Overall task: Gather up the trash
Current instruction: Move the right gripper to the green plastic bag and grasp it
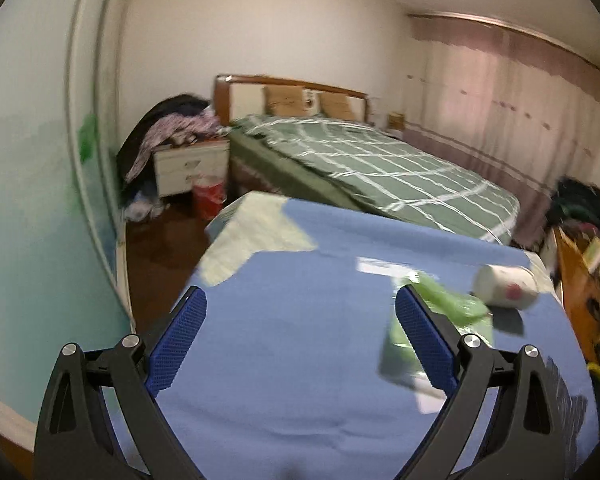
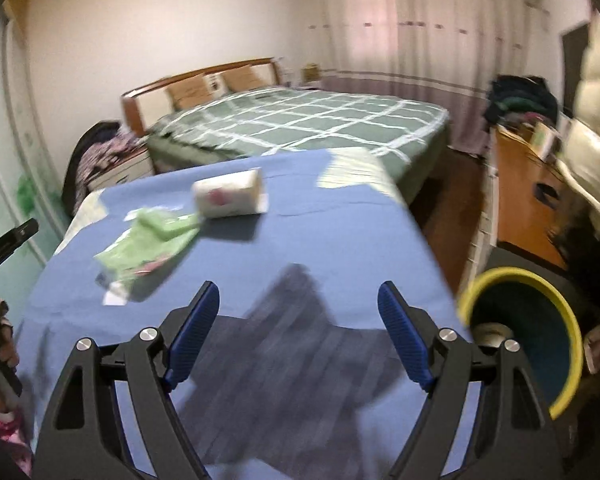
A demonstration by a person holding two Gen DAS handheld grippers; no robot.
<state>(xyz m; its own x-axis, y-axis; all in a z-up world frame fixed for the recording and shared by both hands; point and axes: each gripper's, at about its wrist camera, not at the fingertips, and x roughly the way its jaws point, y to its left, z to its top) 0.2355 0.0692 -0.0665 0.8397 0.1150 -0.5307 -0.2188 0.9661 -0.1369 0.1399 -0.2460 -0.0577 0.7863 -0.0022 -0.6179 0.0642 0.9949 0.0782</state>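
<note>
Status: early, nothing collected as far as visible. Green plastic wrapper and white tissue roll w/ pink print both lying on blue cloth-covered table, just beside each other, far-left part in right wrist view. Yellow-rimmed bin off table's right edge; contents unclear, pale object inside, blurred.

Left gripper: jaws wide, empty; wrapper just beyond right-hand finger, no contact seen.

Right gripper: jaws wide, empty, over bare cloth, apart from both items.
</note>
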